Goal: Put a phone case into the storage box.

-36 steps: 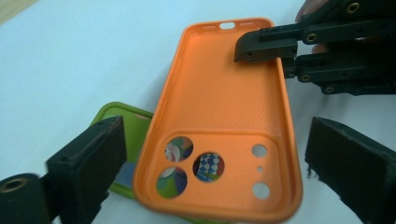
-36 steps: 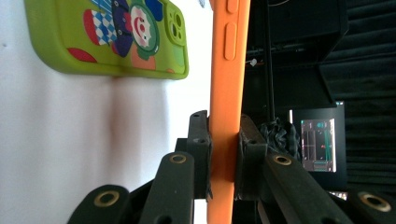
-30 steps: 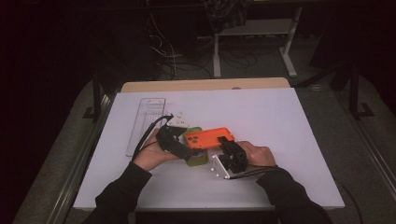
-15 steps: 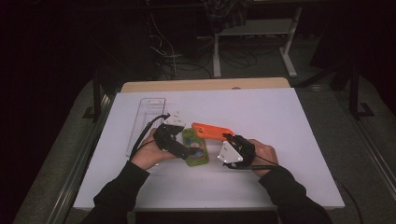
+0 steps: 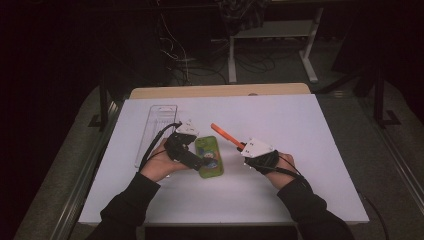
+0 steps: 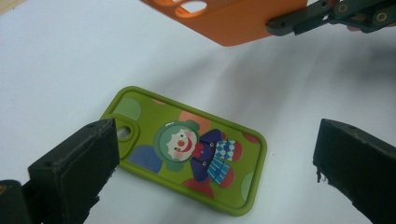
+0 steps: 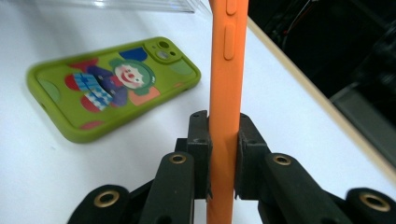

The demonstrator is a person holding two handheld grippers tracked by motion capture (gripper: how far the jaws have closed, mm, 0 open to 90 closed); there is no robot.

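The clear tray (image 5: 156, 127) lies at nine o'clock. The left claw (image 5: 202, 162) stands wide over the green clown case (image 5: 210, 157), now uncovered on the counter (image 5: 300, 125). At three o'clock, the right claw (image 5: 243, 148) has lifted the orange case (image 5: 226, 135) off it, clamped edge-on; the pair is separated.

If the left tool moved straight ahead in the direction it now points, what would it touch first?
Most likely the green phone case, which lies flat on the white table directly between the open jaws of the left tool. The orange phone case held by the right tool looks higher and farther, though depth is uncertain.
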